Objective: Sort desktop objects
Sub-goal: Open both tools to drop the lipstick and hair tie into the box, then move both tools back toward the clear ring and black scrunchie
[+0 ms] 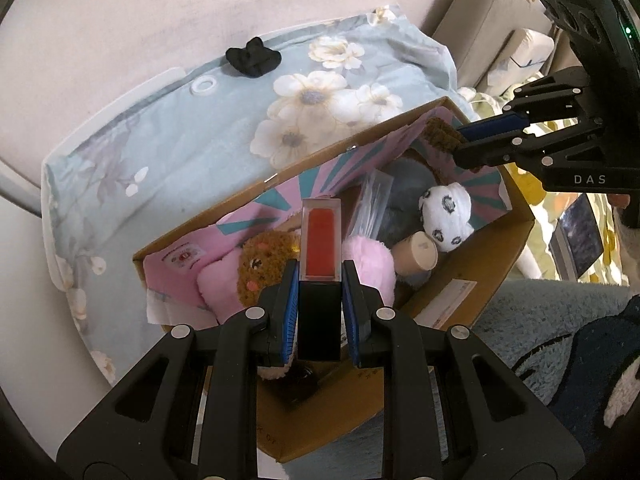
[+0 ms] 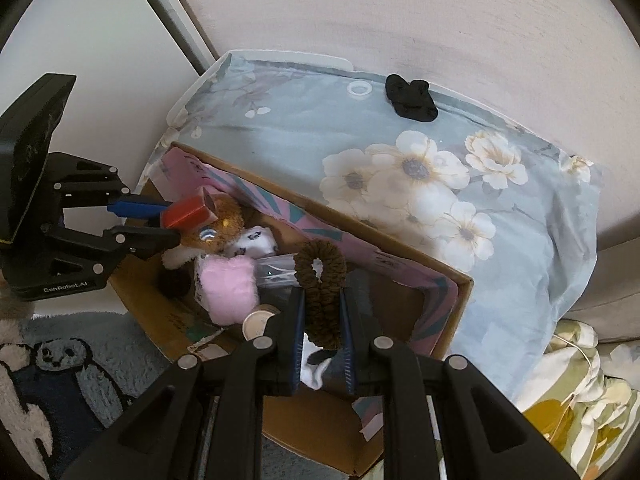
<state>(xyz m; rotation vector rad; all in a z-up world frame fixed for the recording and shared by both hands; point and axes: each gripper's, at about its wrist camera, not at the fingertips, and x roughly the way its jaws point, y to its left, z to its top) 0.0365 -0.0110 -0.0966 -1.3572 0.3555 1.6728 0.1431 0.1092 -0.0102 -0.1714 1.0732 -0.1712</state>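
Note:
My left gripper (image 1: 319, 276) is shut on a red lip gloss tube with a black cap (image 1: 320, 248), held above the open cardboard box (image 1: 496, 248). It also shows in the right wrist view (image 2: 188, 211). My right gripper (image 2: 323, 300) is shut on a brown scrunchie (image 2: 322, 280) over the box's right end; it shows in the left wrist view (image 1: 442, 136). The box (image 2: 460, 280) holds a brown bear plush (image 1: 262, 264), a pink fluffy item (image 2: 228, 288), a white spotted sock (image 1: 446, 212), a beige round-ended tube (image 1: 418, 256) and a clear packet.
The box rests against a floral blue cushion (image 1: 200, 128) that carries a black cloth item (image 1: 252, 58). A blue penguin rug (image 2: 60, 360) lies at the lower left. A yellow-green floral fabric (image 2: 580, 400) lies right. A wall stands behind.

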